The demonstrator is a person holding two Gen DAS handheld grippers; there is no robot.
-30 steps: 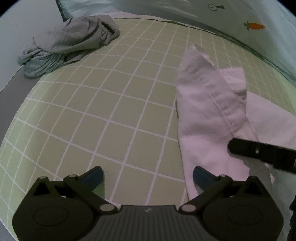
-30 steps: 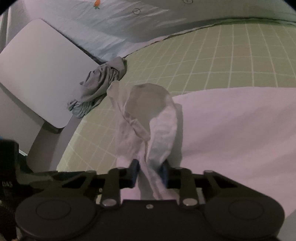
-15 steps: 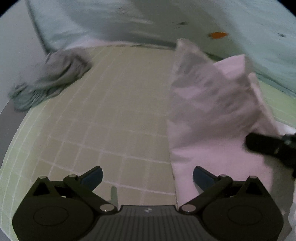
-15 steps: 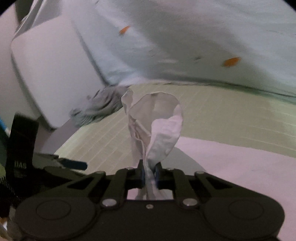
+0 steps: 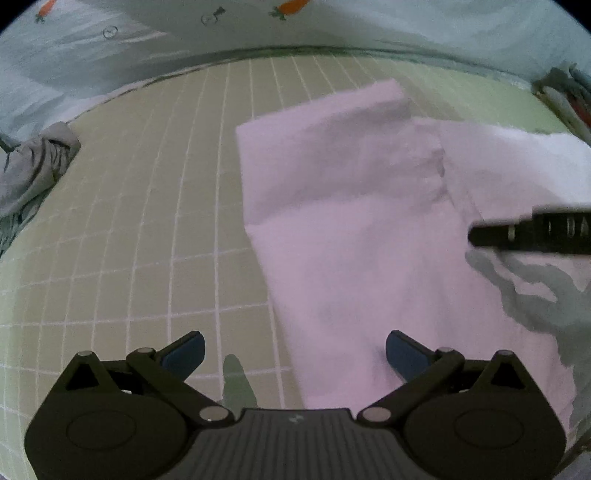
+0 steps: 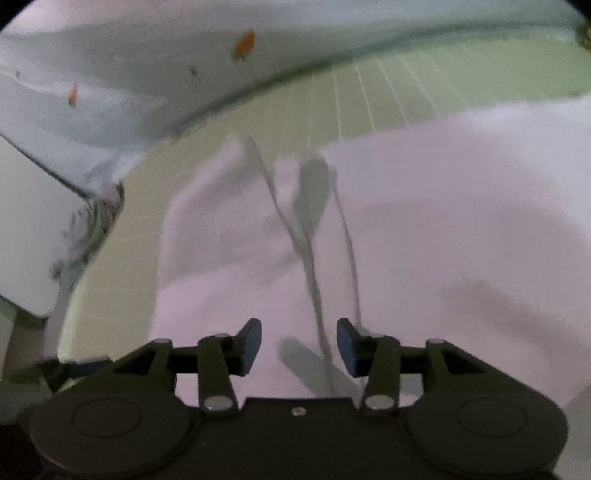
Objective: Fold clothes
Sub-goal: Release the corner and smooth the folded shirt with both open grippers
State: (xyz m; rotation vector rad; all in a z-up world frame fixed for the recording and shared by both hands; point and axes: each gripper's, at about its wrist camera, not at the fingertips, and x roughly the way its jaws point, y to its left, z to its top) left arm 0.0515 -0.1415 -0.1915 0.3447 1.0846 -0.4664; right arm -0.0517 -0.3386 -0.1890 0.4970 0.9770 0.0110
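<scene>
Now two garments counted: one pale pink garment (image 5: 351, 229) spread flat over the green checked bed sheet (image 5: 147, 206), one crumpled grey garment (image 5: 33, 166) bunched at nine o'clock near the sheet's edge. Two grippers also.

Left gripper (image 5: 294, 350): jaws spread wide, nothing between them, hovering over the pink cloth's near-left edge, right pad above the cloth, left pad above bare sheet. Right gripper (image 6: 298, 345): jaws opening, partly apart, a thin fold of the pink garment (image 6: 406, 240) running between them toward twelve o'clock without being pressed by either pad.

Compared with a second ago: pink cloth then pinched tight and lifted into a standing loop by the right jaws; now released and lying low, with a folded panel laid across toward eleven o'clock. Left jaws just as wide as before. Grey garment shifted from upper left to far left in the left view.

Only in the left wrist view: right gripper's black finger (image 5: 532, 234) at three o'clock over the cloth, sharp carrot-print light blue bedding (image 5: 258, 26) at twelve, some coloured items at two o'clock, too small to tell. Only in the right wrist view: white flat panel (image 6: 26, 229) at nine o'clock; grey garment (image 6: 88, 225) blurred beside it.
</scene>
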